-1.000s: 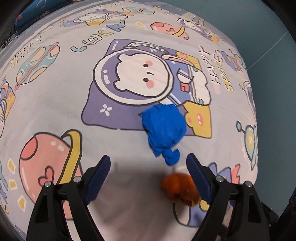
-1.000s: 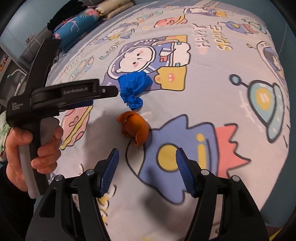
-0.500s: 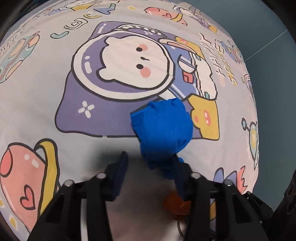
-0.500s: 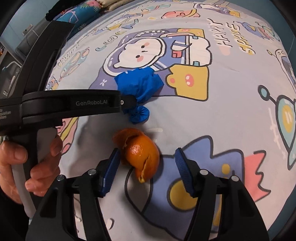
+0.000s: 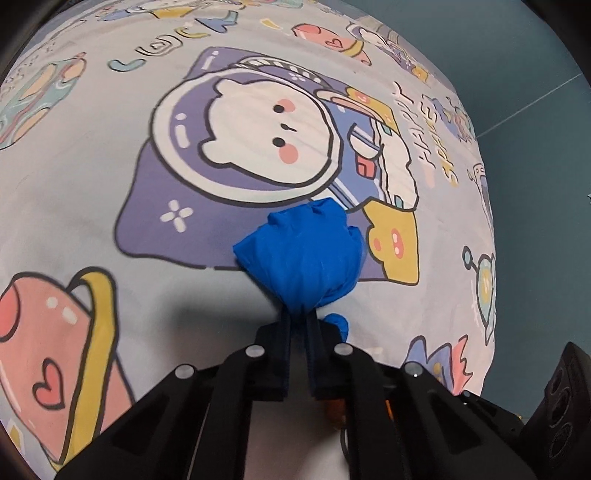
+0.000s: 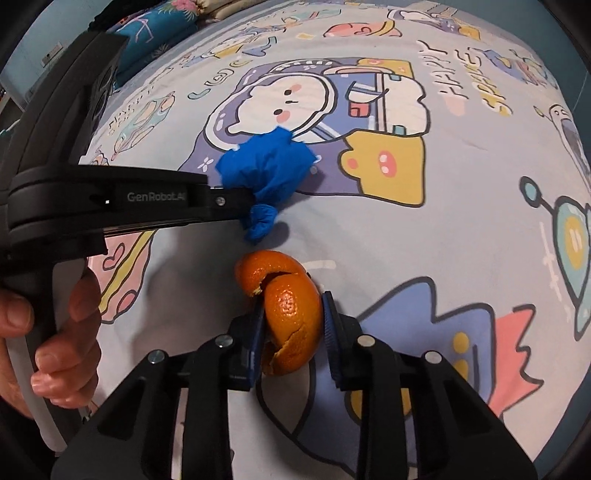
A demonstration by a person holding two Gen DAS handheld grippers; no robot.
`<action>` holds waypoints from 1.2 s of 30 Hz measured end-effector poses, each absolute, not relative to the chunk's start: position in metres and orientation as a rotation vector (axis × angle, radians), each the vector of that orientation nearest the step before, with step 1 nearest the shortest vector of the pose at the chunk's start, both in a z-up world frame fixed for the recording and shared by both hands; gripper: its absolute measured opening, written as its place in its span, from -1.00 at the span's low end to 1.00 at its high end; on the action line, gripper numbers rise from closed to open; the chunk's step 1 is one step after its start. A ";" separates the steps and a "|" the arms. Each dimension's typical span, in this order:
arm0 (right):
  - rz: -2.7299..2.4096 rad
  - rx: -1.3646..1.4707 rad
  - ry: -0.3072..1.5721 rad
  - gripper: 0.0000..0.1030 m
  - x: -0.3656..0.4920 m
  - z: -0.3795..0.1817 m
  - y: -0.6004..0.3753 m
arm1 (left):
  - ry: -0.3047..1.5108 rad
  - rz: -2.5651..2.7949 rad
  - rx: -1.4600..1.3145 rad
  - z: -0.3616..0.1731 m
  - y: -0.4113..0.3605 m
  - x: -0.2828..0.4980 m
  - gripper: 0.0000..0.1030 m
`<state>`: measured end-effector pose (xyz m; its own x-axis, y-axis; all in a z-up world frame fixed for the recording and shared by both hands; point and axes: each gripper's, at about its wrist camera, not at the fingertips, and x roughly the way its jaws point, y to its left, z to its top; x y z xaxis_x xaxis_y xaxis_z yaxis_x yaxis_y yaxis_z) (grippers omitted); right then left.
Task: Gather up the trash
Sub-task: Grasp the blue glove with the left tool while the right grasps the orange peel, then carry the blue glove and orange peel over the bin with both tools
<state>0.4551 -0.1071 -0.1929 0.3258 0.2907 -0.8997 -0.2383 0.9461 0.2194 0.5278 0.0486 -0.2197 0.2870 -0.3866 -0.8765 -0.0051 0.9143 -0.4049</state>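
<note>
A crumpled blue bag (image 5: 304,254) tied at its neck lies on the cartoon-print bedsheet (image 5: 92,192). My left gripper (image 5: 298,325) is shut on the bag's neck, just above its knot (image 5: 338,325). The bag also shows in the right wrist view (image 6: 267,170), with the left gripper (image 6: 236,197) reaching in from the left. An orange peel (image 6: 286,306) lies on the sheet just below the bag. My right gripper (image 6: 293,317) is shut on the peel, one pad on each side.
The sheet's right edge (image 5: 487,236) drops off to a teal floor (image 5: 535,184). Pillows (image 6: 147,33) lie at the far left end of the bed. The person's hand (image 6: 62,332) holds the left gripper's handle.
Both grippers moved forward and closed. The left one shut on the blue bag's neck. The right one shut on the orange peel.
</note>
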 end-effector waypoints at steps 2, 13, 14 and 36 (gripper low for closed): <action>0.345 0.046 1.183 -0.50 0.448 -0.186 -0.112 | 1.250 -0.264 -0.369 -0.215 0.052 0.522 -0.89; 0.369 0.069 1.209 -0.50 0.401 -0.159 -0.135 | 1.192 -0.254 -0.364 -0.177 0.064 0.471 -0.89; 0.371 0.066 1.208 -0.50 0.397 -0.156 -0.136 | 1.192 -0.255 -0.346 -0.174 0.062 0.462 -0.89; 0.241 0.140 1.166 -0.50 0.267 -0.093 -0.246 | 1.187 -0.437 -0.132 -0.123 -0.016 0.285 -0.89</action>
<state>0.2666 -0.2461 -0.0934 0.3720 0.2595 -0.8912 -0.1153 0.9656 0.2330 0.2846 -0.0162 -0.1230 0.3019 -0.3971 -0.8667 0.2602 0.9089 -0.3258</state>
